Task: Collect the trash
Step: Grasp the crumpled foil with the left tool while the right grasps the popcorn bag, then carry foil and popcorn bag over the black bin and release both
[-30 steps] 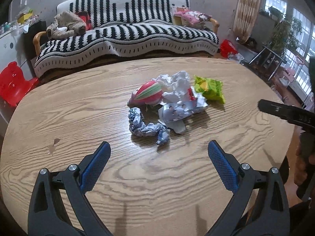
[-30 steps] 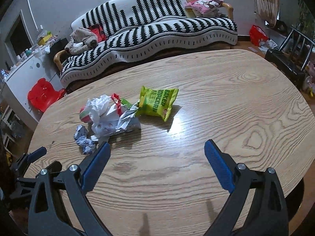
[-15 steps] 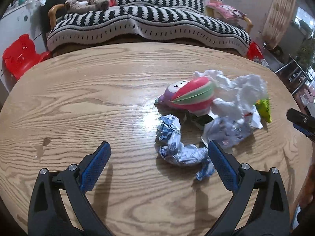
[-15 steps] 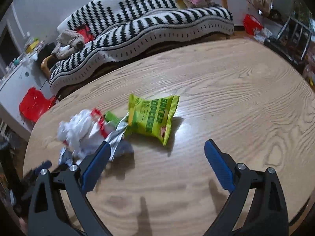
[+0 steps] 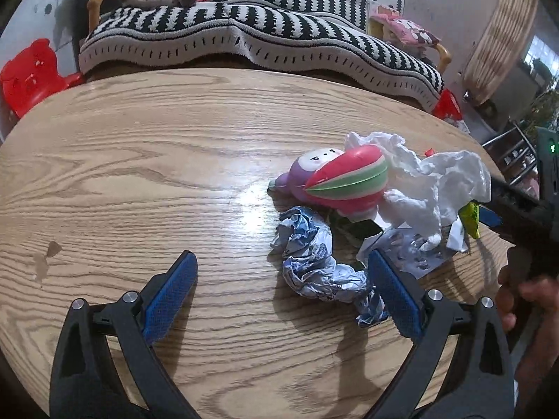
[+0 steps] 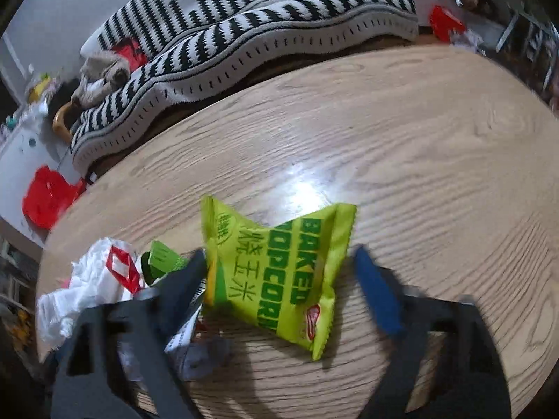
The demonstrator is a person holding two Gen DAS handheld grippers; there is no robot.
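The right tool (image 6: pixel 279 269) is coming in on the green popcorn bag (image 6: pixel 276 272), and its jaws are closing with the bag lying between them. The left pad is right at the bag's left edge, the right pad is just off its right edge, so the bag is not yet pinched and is lying flat on the wooden tabletop (image 6: pixel 419 139).

At nine o'clock from the bag, the white crumpled paper (image 6: pixel 87 286) is sitting with a red-edged scrap on it, touching a small green wrapper piece.

Over on the other side, the left tool (image 5: pixel 279 289) is hovering low with its jaws spread wide and nothing gripped. The crumpled blue-and-white wrapper (image 5: pixel 314 255) is lying just ahead of it, its tail reaching the right pad. At twelve o'clock from that wrapper, the pink-and-green squishy toy (image 5: pixel 342 181) is resting against the white paper. At three o'clock in the left view, a hand (image 5: pixel 524 296) is holding the right tool's handle.
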